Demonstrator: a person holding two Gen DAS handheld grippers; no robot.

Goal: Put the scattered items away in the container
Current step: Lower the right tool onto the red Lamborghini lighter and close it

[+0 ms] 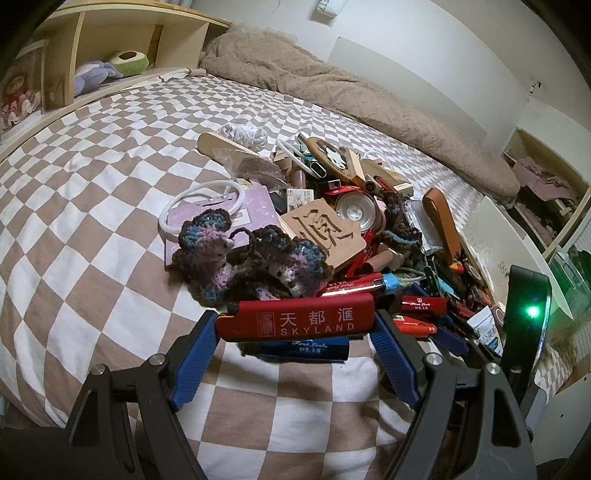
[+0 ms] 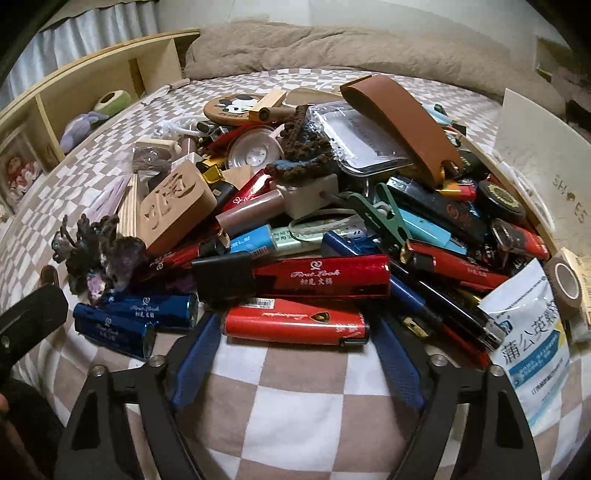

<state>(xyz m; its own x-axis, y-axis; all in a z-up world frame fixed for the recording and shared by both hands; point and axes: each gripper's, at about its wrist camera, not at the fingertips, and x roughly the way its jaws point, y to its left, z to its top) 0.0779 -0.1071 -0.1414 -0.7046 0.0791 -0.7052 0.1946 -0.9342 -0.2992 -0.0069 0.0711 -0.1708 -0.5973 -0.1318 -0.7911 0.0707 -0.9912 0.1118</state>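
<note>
A beige quilt (image 1: pixel 369 96) lies bunched along the checkered bedsheet (image 1: pixel 92 166), beside a wooden shelf (image 1: pixel 122 33) holding plush toys (image 1: pixel 110 68).

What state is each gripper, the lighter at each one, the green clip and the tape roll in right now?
left gripper: shut on the Skyland lighter.
Skyland lighter: clamped end to end, crosswise.
right gripper: straddling the red lighter, pad contact unclear.
red lighter: lying flat on the bedsheet.
green clip: shut, lying on the pile.
tape roll: on edge.
</note>
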